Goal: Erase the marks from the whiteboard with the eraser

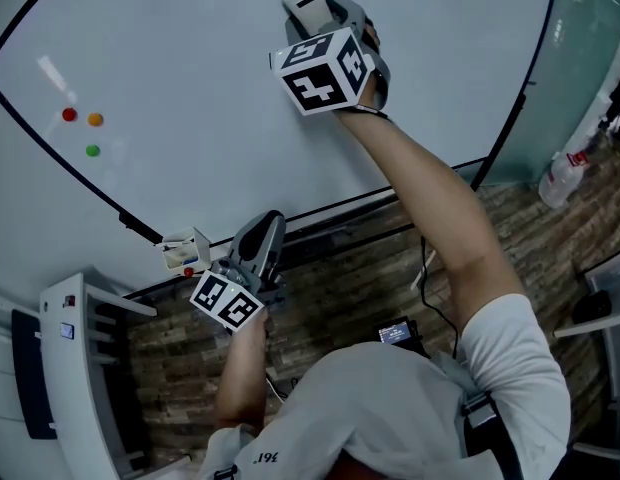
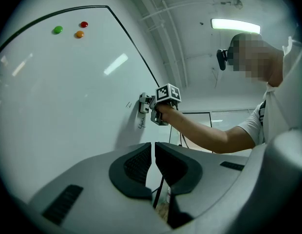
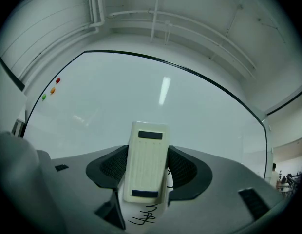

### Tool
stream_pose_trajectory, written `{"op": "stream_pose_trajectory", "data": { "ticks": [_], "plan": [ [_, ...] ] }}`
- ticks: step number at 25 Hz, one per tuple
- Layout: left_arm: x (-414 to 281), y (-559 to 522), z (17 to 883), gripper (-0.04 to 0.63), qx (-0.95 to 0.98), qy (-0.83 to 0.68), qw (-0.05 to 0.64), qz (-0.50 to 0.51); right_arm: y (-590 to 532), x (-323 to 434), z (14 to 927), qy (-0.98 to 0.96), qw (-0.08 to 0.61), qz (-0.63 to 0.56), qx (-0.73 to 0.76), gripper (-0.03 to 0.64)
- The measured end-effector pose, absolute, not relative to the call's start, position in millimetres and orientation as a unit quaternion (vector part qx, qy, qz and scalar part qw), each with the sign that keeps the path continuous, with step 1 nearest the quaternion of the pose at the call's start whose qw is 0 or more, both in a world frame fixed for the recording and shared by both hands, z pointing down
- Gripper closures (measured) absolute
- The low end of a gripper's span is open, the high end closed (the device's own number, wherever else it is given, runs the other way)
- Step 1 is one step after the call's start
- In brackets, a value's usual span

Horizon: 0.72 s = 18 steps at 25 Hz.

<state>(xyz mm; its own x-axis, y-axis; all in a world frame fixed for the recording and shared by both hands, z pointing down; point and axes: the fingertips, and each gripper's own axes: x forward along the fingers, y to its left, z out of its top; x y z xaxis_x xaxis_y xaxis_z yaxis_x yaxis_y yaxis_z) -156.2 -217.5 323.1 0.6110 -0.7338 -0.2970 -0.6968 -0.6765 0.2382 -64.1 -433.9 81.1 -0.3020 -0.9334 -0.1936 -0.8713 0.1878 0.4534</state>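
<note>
My right gripper (image 3: pixel 147 172) is shut on a cream-white eraser (image 3: pixel 145 161) and holds it against the whiteboard (image 1: pixel 190 58). Black handwritten marks (image 3: pixel 143 217) show on the board just below the eraser. In the head view the right gripper (image 1: pixel 325 18) is raised to the board's upper middle with the eraser (image 1: pixel 304 1) at its tip. From the left gripper view the eraser (image 2: pixel 143 103) sits on the board beside small marks (image 2: pixel 141 124). My left gripper (image 2: pixel 153 164) is shut on nothing, held low near the board's bottom edge (image 1: pixel 252 243).
Red, orange and green magnets (image 1: pixel 82 123) sit on the board's left part. A small tray with markers (image 1: pixel 182 252) hangs at the bottom edge. A white rack (image 1: pixel 85 368) stands at the left, a spray bottle (image 1: pixel 562 176) at the right.
</note>
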Motion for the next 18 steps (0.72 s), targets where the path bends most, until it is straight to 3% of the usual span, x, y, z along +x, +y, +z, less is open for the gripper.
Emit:
{"op": "stream_pose_trajectory", "data": {
  "ticks": [18],
  "plan": [
    [-97.7, -240.9, 329.2, 0.577, 0.909, -0.377, 0.062, -0.167, -466.5, 56.2, 91.8, -0.74, 0.074, -0.233, 0.627, 0.345]
  ]
}}
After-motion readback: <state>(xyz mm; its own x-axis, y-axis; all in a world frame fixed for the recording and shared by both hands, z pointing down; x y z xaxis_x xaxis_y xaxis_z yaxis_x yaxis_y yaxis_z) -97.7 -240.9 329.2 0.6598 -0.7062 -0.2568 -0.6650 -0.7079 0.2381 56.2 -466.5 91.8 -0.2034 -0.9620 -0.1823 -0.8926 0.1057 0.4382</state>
